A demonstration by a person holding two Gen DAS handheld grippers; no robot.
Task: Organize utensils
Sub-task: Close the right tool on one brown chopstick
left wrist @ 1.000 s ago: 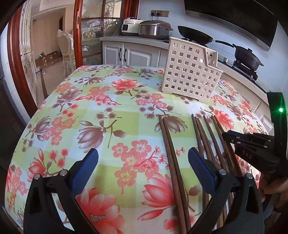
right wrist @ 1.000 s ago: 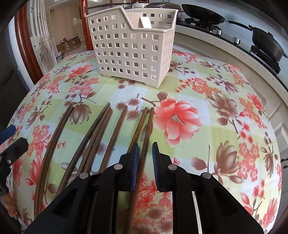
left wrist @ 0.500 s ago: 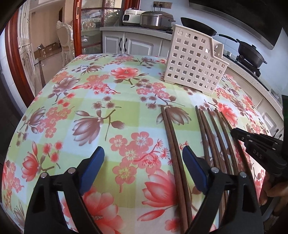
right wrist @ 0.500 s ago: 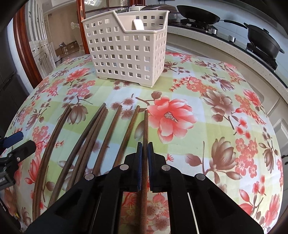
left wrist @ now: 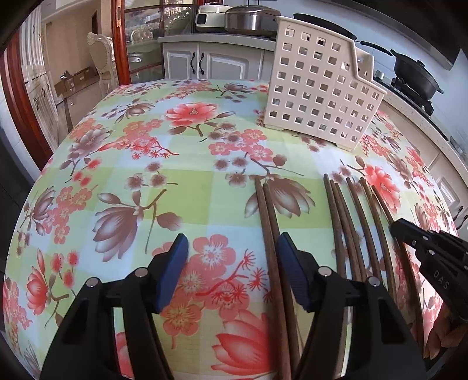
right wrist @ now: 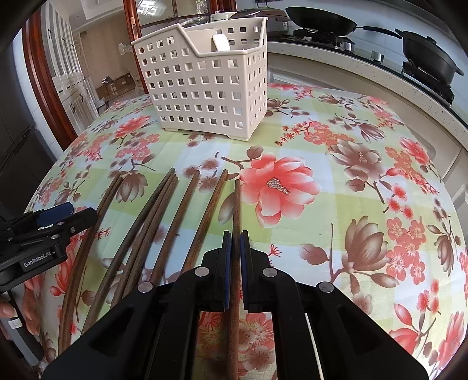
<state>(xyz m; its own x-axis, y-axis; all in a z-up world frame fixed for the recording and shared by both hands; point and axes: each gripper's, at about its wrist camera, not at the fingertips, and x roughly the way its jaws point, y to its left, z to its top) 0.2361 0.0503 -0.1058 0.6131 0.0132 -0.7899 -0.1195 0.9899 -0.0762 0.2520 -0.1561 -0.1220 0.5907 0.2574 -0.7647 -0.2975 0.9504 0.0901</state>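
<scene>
Several dark wooden chopsticks [right wrist: 163, 222] lie side by side on the flowered tablecloth [left wrist: 181, 163]. My right gripper [right wrist: 235, 248] is shut on the rightmost chopstick [right wrist: 236, 204], which runs straight out between its blue pads. My left gripper [left wrist: 232, 257] hovers over the leftmost pair of chopsticks [left wrist: 267, 222]. Its jaws are closing, with the pair lying between them close to the right pad and no pad pressing. The white perforated basket [left wrist: 318, 90] stands upright beyond the chopsticks, with a white handle [right wrist: 220, 42] showing inside. Each gripper also shows in the other's view: the right gripper [left wrist: 409, 233] and the left gripper [right wrist: 58, 216].
A kitchen counter [right wrist: 380, 67] with a frying pan [right wrist: 318, 20] and a black wok [right wrist: 430, 55] runs behind the table on the right. Rice cookers [left wrist: 245, 17] sit on white cabinets [left wrist: 213, 62] at the back. The table edge curves away on the left, towards a red door frame [left wrist: 17, 96].
My right gripper has shut on the rightmost chopstick, which now points straight ahead. My left gripper has moved towards the leftmost pair and its jaws have narrowed.
</scene>
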